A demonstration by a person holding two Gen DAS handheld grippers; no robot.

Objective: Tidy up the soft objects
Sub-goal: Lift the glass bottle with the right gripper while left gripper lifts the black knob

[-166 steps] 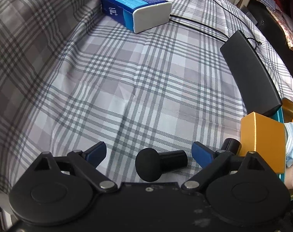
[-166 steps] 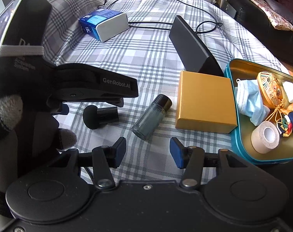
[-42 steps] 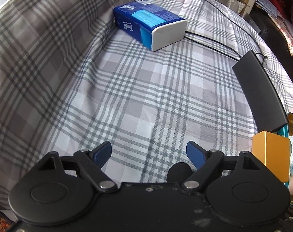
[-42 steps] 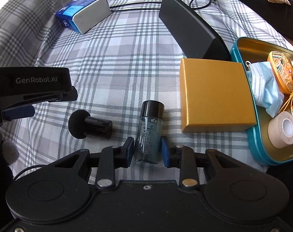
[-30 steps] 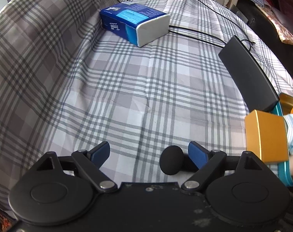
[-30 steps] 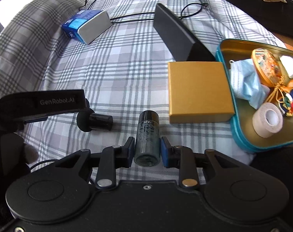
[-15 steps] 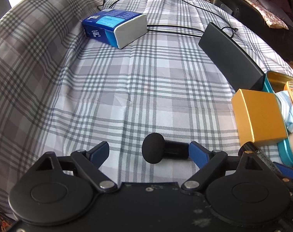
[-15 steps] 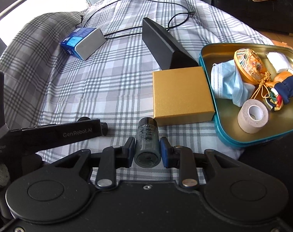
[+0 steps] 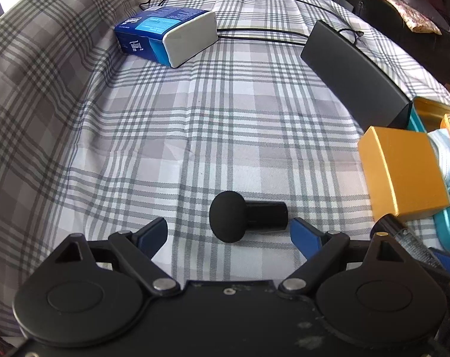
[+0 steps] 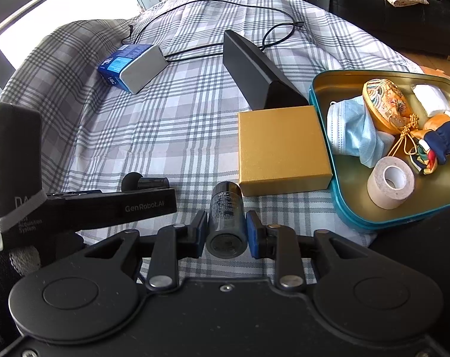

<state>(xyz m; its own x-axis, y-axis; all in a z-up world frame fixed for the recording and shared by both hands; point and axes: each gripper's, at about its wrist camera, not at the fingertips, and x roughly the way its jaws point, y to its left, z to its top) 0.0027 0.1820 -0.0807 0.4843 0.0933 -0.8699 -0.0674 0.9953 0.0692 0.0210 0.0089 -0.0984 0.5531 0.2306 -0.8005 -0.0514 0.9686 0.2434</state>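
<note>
The dark glass cylindrical bottle, previously lying on the grey plaid bed cover, is now clamped in the right hand-held gripper. The gold square box lies at 1 o'clock, teal metal tin beyond. The left hand-held gripper, jaws spread and empty, now brackets the black mushroom-shaped knob; likely next pickup.

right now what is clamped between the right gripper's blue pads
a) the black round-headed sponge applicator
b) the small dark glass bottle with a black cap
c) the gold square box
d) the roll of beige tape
b: in the right wrist view the small dark glass bottle with a black cap sits squeezed between the right gripper's blue pads, its base toward the camera.
</note>
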